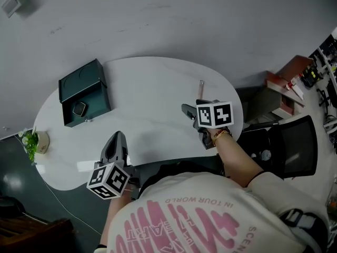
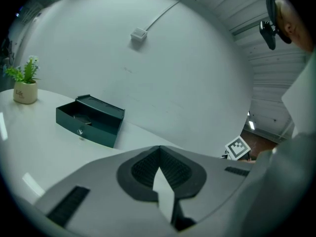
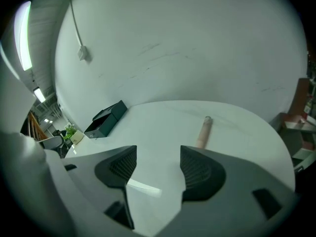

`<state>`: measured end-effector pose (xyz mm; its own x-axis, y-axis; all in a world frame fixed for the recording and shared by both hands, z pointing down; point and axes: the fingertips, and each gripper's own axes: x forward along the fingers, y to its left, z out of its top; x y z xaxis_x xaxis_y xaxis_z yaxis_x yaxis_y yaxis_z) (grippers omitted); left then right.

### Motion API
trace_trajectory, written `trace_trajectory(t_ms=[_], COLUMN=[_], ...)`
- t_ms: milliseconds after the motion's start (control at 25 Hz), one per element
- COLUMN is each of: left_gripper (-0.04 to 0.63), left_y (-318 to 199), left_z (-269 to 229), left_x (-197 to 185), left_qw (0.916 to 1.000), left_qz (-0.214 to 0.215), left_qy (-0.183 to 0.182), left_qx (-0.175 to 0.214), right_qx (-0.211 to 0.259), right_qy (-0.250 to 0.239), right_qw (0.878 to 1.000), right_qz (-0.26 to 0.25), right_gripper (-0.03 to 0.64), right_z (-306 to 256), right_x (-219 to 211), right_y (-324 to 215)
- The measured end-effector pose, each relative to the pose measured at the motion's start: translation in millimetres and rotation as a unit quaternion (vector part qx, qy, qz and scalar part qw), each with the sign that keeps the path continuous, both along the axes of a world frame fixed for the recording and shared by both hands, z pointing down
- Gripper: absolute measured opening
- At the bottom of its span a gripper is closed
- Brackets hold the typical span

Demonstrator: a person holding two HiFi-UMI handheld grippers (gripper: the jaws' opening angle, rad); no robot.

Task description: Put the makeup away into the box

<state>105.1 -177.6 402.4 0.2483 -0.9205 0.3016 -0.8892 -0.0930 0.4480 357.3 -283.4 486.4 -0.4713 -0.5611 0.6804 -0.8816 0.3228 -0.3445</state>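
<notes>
A dark green box (image 1: 84, 91) stands open at the far left of the white table (image 1: 158, 88), with a small compact (image 1: 79, 108) lying inside it. A pinkish makeup stick (image 1: 201, 87) lies near the table's far right edge. My right gripper (image 1: 192, 107) hovers just short of it, open and empty. In the right gripper view the stick (image 3: 203, 131) lies just beyond the right jaw of the gripper (image 3: 158, 152), with the box (image 3: 106, 119) far off to the left. My left gripper (image 1: 118, 137) is at the near edge, shut on nothing. Its view (image 2: 159, 149) faces the box (image 2: 91, 117).
A small potted plant (image 1: 34, 141) sits at the table's left end. A black office chair (image 1: 295, 141) and a shelf with red items (image 1: 287, 86) stand to the right of the table. A cable box (image 2: 139, 33) hangs on the wall behind.
</notes>
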Motion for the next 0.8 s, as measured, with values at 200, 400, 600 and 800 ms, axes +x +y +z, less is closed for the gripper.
trace_trajectory(t_ms=[200, 400, 600, 800], left_gripper=[0.002, 0.002, 0.002, 0.001], left_y=[-9, -12, -13, -13], left_z=[4, 11, 14, 15], left_x=[20, 36, 41, 40], left_qw=[0.9999, 0.9997, 0.9994, 0.9992], left_qz=[-0.013, -0.023, -0.033, -0.039], left_qy=[-0.001, 0.001, -0.003, -0.007], left_qx=[0.000, -0.004, -0.009, -0.010], right_qx=[-0.005, -0.016, -0.005, 0.007], right_qy=[0.010, 0.028, 0.086, 0.126], right_qw=[1.000, 0.999, 0.996, 0.992], right_qz=[0.008, 0.004, -0.017, -0.016], right_gripper=[0.284, 0.298, 0.308, 0.305], right_z=[11, 24, 40, 49], right_x=[32, 50, 53, 52], right_y=[-19, -30, -38, -45])
